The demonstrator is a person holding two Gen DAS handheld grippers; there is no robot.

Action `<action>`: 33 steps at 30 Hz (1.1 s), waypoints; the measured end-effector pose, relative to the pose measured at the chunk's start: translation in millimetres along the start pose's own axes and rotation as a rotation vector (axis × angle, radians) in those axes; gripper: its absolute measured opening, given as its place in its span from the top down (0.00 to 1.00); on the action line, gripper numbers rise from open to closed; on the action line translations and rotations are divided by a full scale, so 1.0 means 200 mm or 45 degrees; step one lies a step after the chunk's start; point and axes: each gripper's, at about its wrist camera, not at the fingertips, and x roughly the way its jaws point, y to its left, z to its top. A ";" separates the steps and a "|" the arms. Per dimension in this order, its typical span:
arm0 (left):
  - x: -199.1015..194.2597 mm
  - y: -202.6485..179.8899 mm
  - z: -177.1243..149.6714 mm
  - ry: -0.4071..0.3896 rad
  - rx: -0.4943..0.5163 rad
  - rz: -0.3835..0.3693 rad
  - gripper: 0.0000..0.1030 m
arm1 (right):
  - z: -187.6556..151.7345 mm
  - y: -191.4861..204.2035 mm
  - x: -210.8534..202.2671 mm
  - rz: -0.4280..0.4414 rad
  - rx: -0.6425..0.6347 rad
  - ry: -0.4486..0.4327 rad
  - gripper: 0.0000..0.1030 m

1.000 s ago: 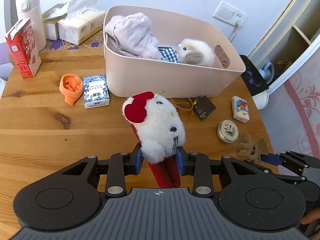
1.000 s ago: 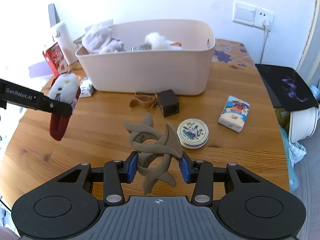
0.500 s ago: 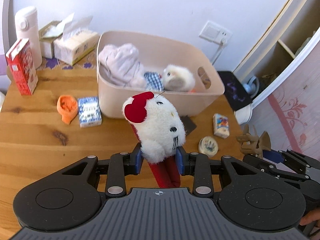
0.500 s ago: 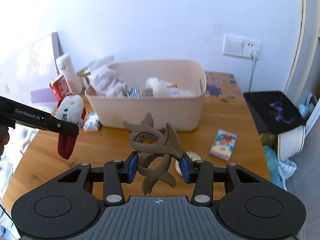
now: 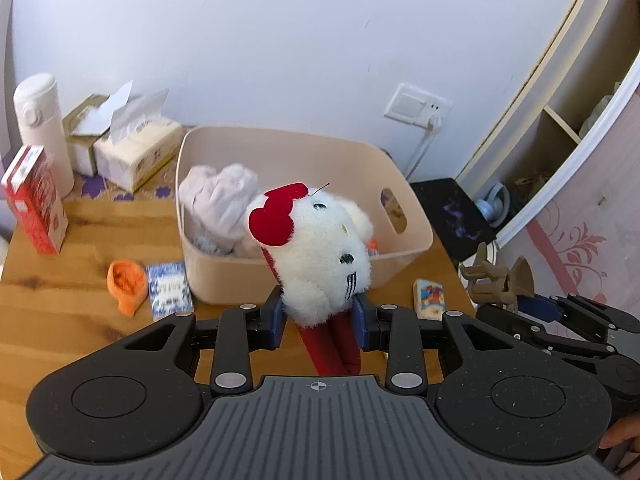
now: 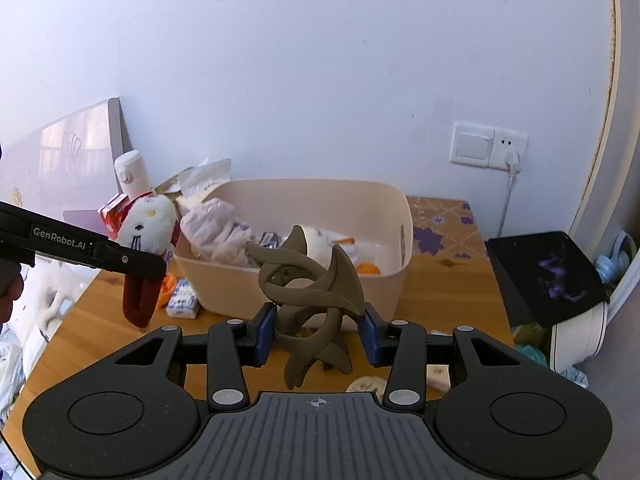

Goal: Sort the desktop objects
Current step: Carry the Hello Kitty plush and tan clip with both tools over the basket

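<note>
White plush fills the left tongs (image 5: 318, 316), which pinch a cat doll (image 5: 320, 256) above the counter (image 5: 80, 224) just before the beige bin (image 5: 304, 280), while the right tongs (image 6: 318, 334) pinch a brown twisted ornament (image 6: 308, 300). We advise carrying each clear over the near rim before releasing, one at a time. The held pieces hide part of the bin's contents, and the small counter items are blurred.

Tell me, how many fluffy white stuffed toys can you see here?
2. One white plush cat with a red bow is clamped in the left gripper, in the air. Another white plush lies inside the beige bin. The clothes there may hide more.
</note>
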 end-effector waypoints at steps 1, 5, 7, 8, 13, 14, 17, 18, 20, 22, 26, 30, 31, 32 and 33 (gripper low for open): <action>0.01 0.00 0.02 -0.007 0.005 0.000 0.68 | 0.01 -0.01 0.01 -0.001 0.000 -0.004 0.60; 0.05 -0.02 0.10 -0.035 0.022 0.006 0.68 | 0.07 -0.04 0.06 -0.006 -0.001 -0.017 0.60; 0.09 -0.04 0.14 -0.044 0.031 0.006 0.68 | 0.11 -0.05 0.08 -0.004 -0.005 -0.030 0.60; 0.10 -0.04 0.16 -0.047 0.039 0.004 0.68 | 0.12 -0.06 0.09 -0.003 -0.008 -0.036 0.60; 0.19 -0.11 0.24 -0.059 0.088 -0.008 0.68 | 0.20 -0.10 0.17 -0.005 -0.028 -0.044 0.60; 0.21 -0.12 0.26 -0.060 0.100 -0.009 0.68 | 0.21 -0.10 0.19 -0.009 -0.033 -0.041 0.60; 0.26 -0.13 0.30 -0.061 0.126 -0.007 0.68 | 0.24 -0.12 0.25 -0.014 -0.045 -0.033 0.60; 0.28 -0.14 0.32 -0.061 0.133 -0.004 0.68 | 0.25 -0.13 0.27 -0.016 -0.047 -0.030 0.60; 0.32 -0.15 0.34 -0.058 0.144 0.003 0.68 | 0.28 -0.15 0.31 -0.020 -0.054 -0.025 0.60; 0.36 -0.15 0.37 -0.050 0.153 0.015 0.68 | 0.31 -0.16 0.35 -0.025 -0.059 -0.021 0.60; 0.44 -0.17 0.41 -0.031 0.165 0.032 0.68 | 0.35 -0.19 0.44 -0.026 -0.053 -0.010 0.60; 0.56 -0.17 0.42 0.032 0.168 0.047 0.67 | 0.38 -0.21 0.53 -0.028 -0.050 0.017 0.60; 0.59 -0.16 0.42 0.054 0.161 0.046 0.67 | 0.39 -0.22 0.56 -0.028 -0.049 0.026 0.60; 0.61 -0.16 0.42 0.069 0.159 0.047 0.67 | 0.39 -0.22 0.58 -0.026 -0.050 0.034 0.60; 0.64 -0.15 0.41 0.080 0.163 0.053 0.67 | 0.39 -0.22 0.60 -0.021 -0.053 0.042 0.60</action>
